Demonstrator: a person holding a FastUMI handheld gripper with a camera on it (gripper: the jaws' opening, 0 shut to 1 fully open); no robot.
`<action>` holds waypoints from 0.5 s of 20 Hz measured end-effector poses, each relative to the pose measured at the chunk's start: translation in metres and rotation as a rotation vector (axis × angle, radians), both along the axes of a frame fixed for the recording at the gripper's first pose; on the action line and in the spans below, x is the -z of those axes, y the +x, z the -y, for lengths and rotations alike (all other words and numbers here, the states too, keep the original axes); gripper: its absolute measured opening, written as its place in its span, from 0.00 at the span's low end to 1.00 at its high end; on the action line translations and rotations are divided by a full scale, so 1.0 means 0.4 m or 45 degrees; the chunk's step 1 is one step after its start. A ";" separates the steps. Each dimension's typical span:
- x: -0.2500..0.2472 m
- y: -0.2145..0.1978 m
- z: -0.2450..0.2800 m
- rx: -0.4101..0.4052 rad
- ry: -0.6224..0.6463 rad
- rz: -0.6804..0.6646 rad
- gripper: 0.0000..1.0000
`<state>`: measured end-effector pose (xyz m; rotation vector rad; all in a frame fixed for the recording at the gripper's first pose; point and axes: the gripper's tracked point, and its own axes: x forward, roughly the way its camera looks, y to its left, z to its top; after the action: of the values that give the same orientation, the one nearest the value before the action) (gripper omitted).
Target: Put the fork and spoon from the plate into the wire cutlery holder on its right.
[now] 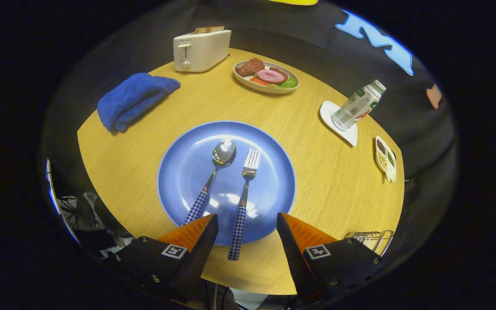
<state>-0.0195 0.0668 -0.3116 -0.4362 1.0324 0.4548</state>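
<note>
1. Fingertips of the gripper (247, 226) stand spread apart and released, grasping nothing; the checked handle of the fork (243, 202) lies between them, its end overhanging the rim of the blue plate (175, 172) toward the camera.
2. Just beside the fork, the spoon (213, 176) lies on the same plate, its handle angled toward the left finger and passing close to that fingertip.
3. Risk: closing on the fork handle may also catch or nudge the spoon handle, since the two run near each other at the finger end.
4. Risk: a slim, smooth handle gripped near its end is likely to pivot and droop at the tines when lifted.
5. Wire cutlery holder (370, 239) sits beside the right finger, off the plate; its opening is largely hidden, so alignment for the drop probably cannot be judged yet.
6. Beyond the plate, well apart, stand a blue towel (134, 99), a toaster (200, 49), a food dish (266, 76) and a bottle (358, 105); none obstruct the transfer path.
</note>
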 end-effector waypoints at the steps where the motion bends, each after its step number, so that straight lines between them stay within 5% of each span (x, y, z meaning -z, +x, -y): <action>1: 0.011 -0.003 0.001 -0.010 -0.016 -0.025 0.85; 4: 0.054 -0.019 0.005 -0.048 -0.073 -0.133 0.41; 10: 0.078 -0.033 0.022 -0.106 -0.205 -0.310 0.11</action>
<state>-0.0329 0.0582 -0.3427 -0.5790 1.2958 0.5094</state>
